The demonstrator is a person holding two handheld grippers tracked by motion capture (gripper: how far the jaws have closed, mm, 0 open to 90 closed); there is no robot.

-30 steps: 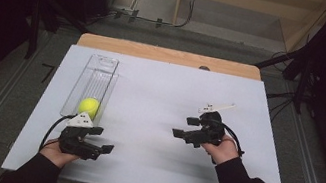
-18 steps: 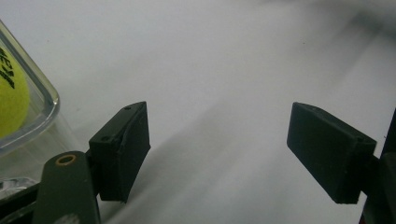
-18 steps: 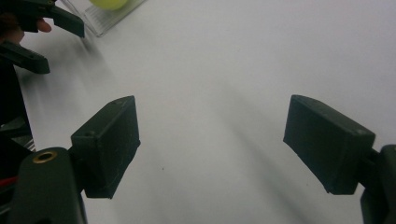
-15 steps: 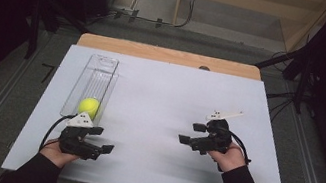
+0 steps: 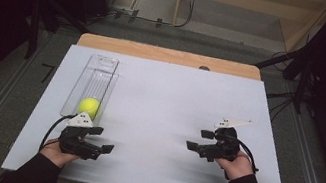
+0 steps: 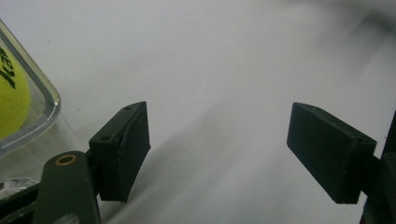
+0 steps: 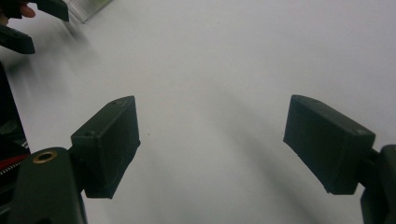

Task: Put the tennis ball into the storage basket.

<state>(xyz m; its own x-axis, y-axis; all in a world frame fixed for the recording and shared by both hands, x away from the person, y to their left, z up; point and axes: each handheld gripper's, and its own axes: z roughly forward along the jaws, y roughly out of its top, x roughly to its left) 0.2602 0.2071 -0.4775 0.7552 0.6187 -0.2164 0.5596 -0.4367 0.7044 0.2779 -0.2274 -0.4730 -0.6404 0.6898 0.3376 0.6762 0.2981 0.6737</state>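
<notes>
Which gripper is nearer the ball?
Left. The left gripper sits just below the ball in its clear tray; the right gripper is far across the table.

In my left gripper view the picture's left edge cuts off the yellow ball (image 6: 11,105) and its black lettering; the clear container (image 6: 39,112) shows just one corner.
</notes>
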